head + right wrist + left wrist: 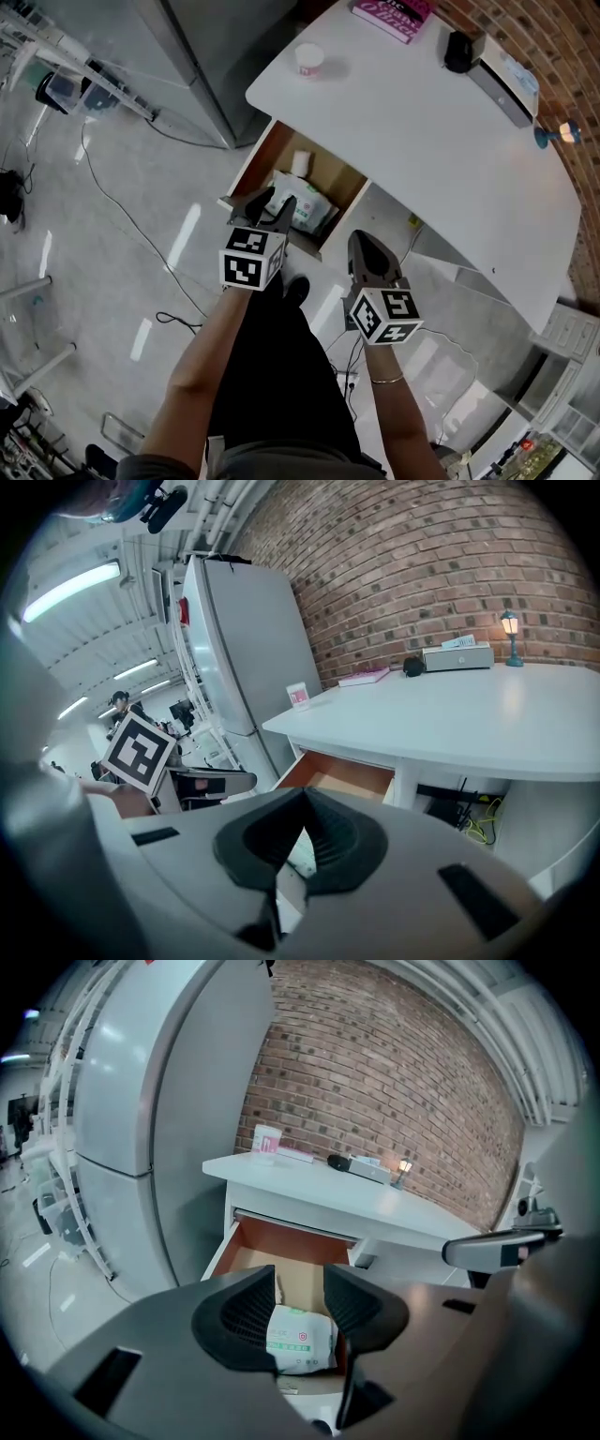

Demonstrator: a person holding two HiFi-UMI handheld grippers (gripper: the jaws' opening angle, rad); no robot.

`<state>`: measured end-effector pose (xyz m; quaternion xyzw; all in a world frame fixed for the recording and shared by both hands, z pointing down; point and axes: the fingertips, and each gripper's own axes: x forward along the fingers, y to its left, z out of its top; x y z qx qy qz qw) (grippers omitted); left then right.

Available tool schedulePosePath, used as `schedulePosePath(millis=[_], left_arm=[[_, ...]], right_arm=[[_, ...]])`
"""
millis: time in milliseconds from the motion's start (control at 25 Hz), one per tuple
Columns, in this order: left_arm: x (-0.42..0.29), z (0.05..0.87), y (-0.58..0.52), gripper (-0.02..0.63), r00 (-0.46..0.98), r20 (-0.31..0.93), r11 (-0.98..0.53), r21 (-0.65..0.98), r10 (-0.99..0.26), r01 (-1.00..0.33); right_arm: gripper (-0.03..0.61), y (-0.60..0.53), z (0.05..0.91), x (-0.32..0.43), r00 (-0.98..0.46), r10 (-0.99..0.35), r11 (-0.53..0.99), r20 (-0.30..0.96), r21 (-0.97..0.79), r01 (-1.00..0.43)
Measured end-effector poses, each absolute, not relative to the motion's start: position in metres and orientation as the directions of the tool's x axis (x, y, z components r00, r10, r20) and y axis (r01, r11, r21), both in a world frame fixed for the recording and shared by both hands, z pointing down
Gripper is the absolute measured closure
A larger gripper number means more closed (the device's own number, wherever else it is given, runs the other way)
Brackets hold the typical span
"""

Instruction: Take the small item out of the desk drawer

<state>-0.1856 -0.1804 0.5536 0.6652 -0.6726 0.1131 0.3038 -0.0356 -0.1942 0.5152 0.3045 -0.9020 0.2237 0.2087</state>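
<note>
The desk drawer stands pulled out below the white desk, its brown inside showing. In it lies a white packet with green print and, further back, a small white item. My left gripper hovers over the drawer's front edge, open and holding nothing. In the left gripper view the packet shows below and between the left gripper's spread jaws, apart from them. My right gripper is shut and empty, to the right of the drawer in front of the desk. In the right gripper view the right gripper points toward the drawer.
On the desk stand a white cup, a pink book, a black object next to a white device and a small lamp. A grey refrigerator flanks the desk's left. Cables trail over the floor.
</note>
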Motion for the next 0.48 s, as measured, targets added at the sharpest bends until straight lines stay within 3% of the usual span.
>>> schedulePosePath(millis=[480], left_arm=[[-0.197,0.611,-0.225,0.436,0.099,0.604,0.038,0.209,-0.791,-0.977]], right_arm=[[0.574,-0.198,0.551,-0.039,-0.703,-0.464,0.683,0.539,-0.288,-0.671]])
